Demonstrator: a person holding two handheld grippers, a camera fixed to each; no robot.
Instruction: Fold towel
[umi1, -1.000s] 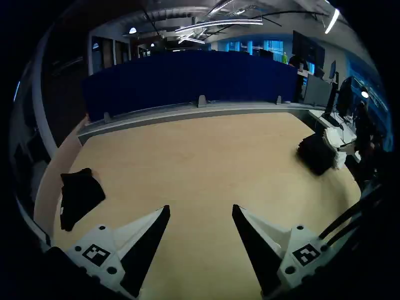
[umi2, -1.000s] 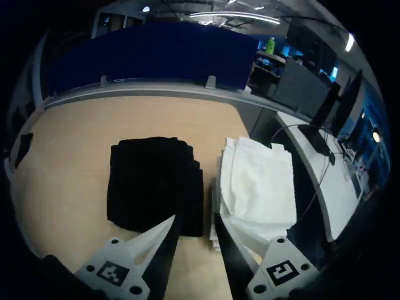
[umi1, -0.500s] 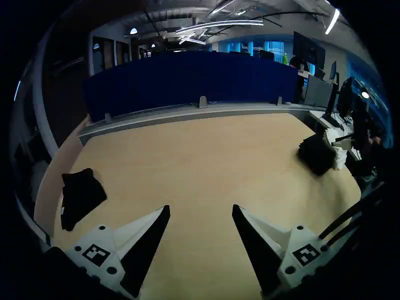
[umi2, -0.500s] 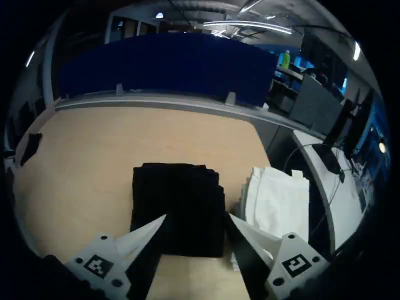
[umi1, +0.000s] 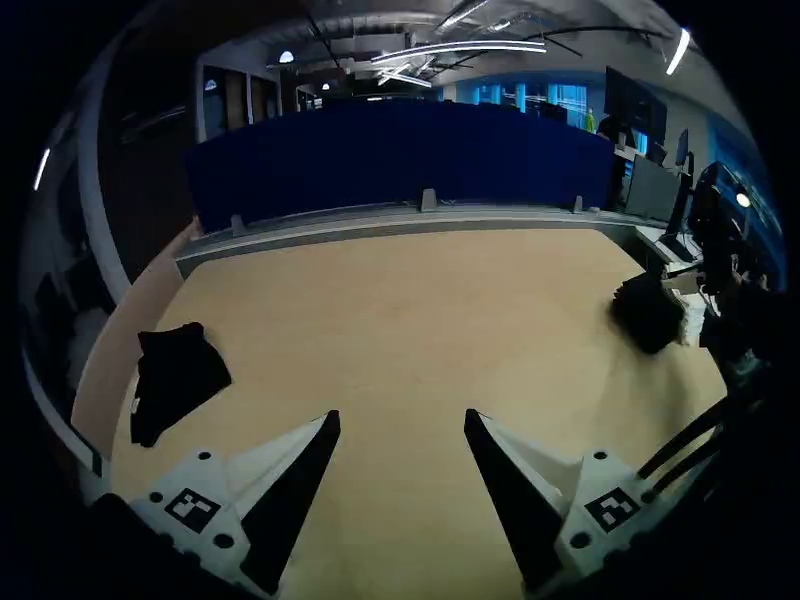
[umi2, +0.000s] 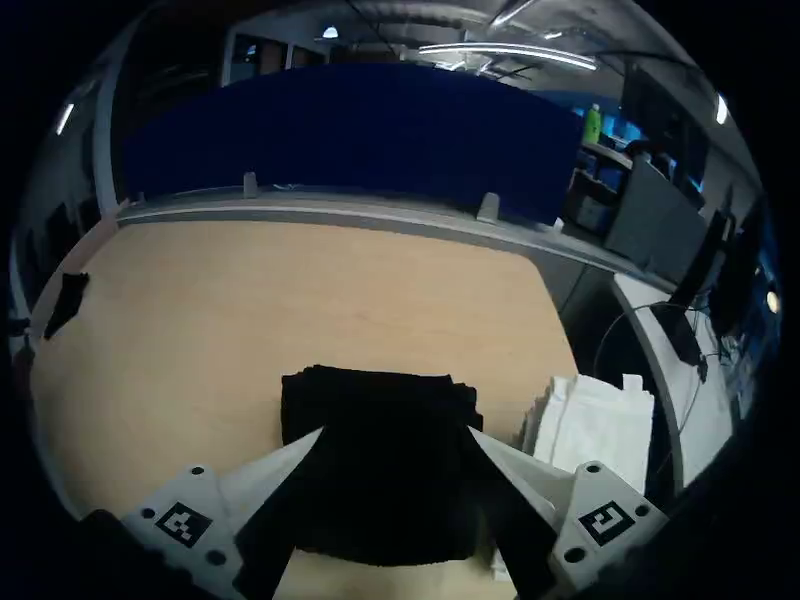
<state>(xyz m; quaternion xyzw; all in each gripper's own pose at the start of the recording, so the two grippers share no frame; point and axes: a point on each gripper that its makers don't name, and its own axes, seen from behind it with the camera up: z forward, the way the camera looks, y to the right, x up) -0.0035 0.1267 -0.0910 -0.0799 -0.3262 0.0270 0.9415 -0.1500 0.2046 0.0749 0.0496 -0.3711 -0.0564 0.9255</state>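
Black and crumpled, a loose towel (umi1: 178, 378) lies on the pale wooden desk (umi1: 420, 300), well apart from the folded black stack (umi1: 650, 312) and to its left in the left gripper view. Between the two, the left tool (umi1: 400, 420) hangs over bare desk, fingers spread wide, holding nothing. In the right gripper view the right tool (umi2: 395, 435) stands open, one finger at each side of that stack's near part; whether they touch it I cannot tell. Folded white towels (umi2: 600, 430) lie just right of the stack.
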